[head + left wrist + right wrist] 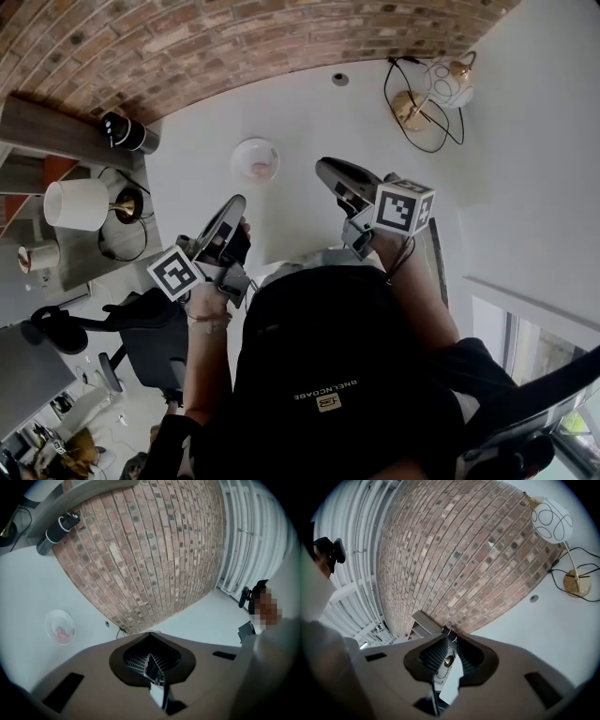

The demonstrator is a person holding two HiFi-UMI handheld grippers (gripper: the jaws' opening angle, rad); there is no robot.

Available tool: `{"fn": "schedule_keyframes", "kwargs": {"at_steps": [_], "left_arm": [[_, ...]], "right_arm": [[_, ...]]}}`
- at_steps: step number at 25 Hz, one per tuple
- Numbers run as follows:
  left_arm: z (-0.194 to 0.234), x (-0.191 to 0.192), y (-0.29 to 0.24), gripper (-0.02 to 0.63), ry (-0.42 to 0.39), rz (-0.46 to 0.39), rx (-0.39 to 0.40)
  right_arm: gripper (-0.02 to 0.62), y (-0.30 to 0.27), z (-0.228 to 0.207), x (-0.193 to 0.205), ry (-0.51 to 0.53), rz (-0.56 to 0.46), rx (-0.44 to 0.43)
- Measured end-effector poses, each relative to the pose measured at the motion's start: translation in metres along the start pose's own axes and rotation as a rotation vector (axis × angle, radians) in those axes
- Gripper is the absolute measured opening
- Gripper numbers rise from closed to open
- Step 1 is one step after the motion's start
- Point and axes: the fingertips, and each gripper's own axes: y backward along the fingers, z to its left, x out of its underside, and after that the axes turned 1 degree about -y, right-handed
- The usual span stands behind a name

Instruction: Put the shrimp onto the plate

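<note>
A pink shrimp [259, 169] lies in a small clear plate [239, 155] on the white table. In the left gripper view the same shrimp [61, 632] rests in the plate [51, 620] at the far left, well away from the jaws. My left gripper [234, 204] is held up off the table, below and left of the plate, shut with nothing in it [150, 660]. My right gripper [324, 169] hovers to the plate's right, also shut and holding nothing [447, 637]. Both point towards the brick wall.
A globe lamp [448, 82] with a gold base [411, 110] and a black cable stands at the table's back right. A black cylinder [127, 132] sits at the back left by the brick wall. A white-shaded lamp [75, 203] and an office chair [141, 328] are off the table's left.
</note>
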Motion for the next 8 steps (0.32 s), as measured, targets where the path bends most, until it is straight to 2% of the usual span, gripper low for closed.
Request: {"fn": "schedule_keyframes", "kwargs": {"at_steps": [8], "left_arm": [[0.0003,0.0003,0.001,0.005,0.002,-0.009,0.002]], "right_arm": [[0.064,-0.0007,-0.0017,0.0019,-0.002,0.007,0.002]]}}
